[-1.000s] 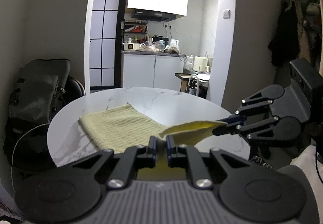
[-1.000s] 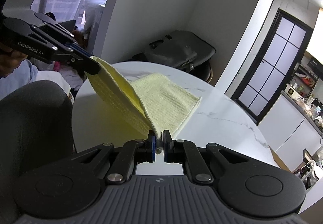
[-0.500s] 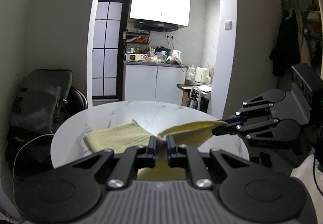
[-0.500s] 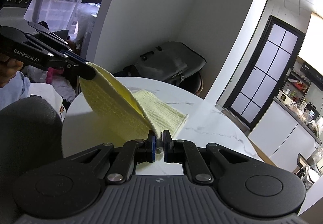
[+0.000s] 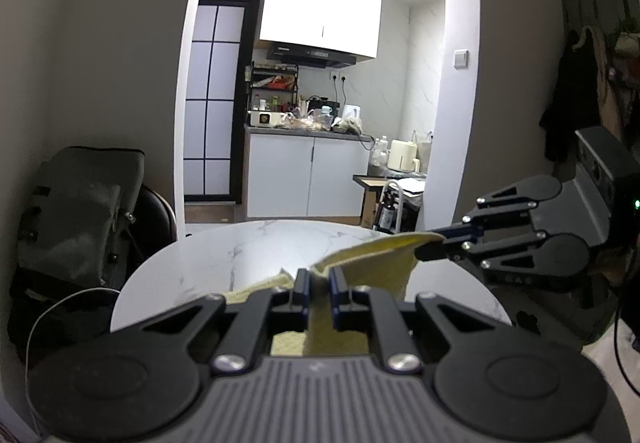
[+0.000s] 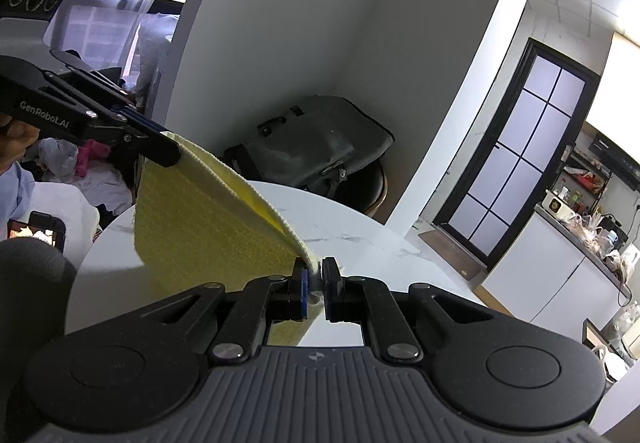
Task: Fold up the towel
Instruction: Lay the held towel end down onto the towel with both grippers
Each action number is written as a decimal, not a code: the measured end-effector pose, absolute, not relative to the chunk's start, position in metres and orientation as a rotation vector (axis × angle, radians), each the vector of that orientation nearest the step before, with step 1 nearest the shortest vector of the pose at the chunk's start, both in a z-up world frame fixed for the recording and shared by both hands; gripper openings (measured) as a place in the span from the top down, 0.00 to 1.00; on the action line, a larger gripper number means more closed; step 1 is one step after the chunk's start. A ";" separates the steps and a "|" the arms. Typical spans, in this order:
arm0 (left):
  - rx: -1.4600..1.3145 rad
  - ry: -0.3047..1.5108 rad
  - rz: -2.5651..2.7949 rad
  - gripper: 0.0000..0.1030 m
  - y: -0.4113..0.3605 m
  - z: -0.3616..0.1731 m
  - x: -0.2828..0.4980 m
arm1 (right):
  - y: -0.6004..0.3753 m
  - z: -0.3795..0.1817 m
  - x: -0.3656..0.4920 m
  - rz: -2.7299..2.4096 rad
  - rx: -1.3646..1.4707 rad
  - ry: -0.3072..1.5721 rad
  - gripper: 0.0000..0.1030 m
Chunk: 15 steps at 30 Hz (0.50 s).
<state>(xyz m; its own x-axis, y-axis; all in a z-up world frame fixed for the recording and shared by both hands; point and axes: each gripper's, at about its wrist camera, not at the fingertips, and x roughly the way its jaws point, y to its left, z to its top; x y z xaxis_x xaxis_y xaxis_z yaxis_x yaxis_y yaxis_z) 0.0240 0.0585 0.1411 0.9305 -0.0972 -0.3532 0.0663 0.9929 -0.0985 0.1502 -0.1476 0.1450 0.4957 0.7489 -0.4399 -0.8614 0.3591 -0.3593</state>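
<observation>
Left gripper (image 5: 319, 285) jaws clamped on one corner of the yellow towel (image 5: 376, 263). Right gripper (image 6: 315, 281) jaws clamped on the other corner. Towel edge stretched between the two grippers, raised above the round white marble desk (image 5: 256, 255). In the left wrist view the right gripper (image 5: 430, 245) sits off to the right, tips pinching the far end of the lifted edge. In the right wrist view the left gripper (image 6: 166, 151) is upper left, tips on the towel (image 6: 208, 227) corner, cloth hanging down from the taut edge as a sheet toward the desk (image 6: 352, 239). Lower part of the towel hidden behind the gripper bodies; a bit of it shows low behind the left gripper fingers in the left wrist view, looks like it lies on the desk, contact can't be confirmed.

Person's hand (image 6: 18, 131) behind the left gripper, light blue sleeve (image 6: 14, 187) below it. Phone (image 6: 38, 229) with lit screen at lower left.

Beyond the desk: dark chair (image 5: 158, 211) with a grey bag (image 5: 80, 203) on it, against the grey wall. Farther: arched opening into a kitchen, white base cabinets (image 5: 306, 179) with cluttered top, white wall cabinet (image 5: 320, 23), range hood (image 5: 310, 53), dark-framed glass door (image 5: 210, 99). Dark coats (image 5: 572, 111) hanging at far right.
</observation>
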 end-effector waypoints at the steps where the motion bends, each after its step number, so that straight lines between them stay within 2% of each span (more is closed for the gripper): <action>1: -0.087 0.369 -0.086 0.90 0.063 0.142 0.028 | -0.144 0.145 0.154 1.049 -0.599 0.215 0.92; 15: -0.138 0.400 -0.069 0.90 0.105 0.132 0.075 | -0.106 0.132 0.190 1.065 -0.630 0.260 0.92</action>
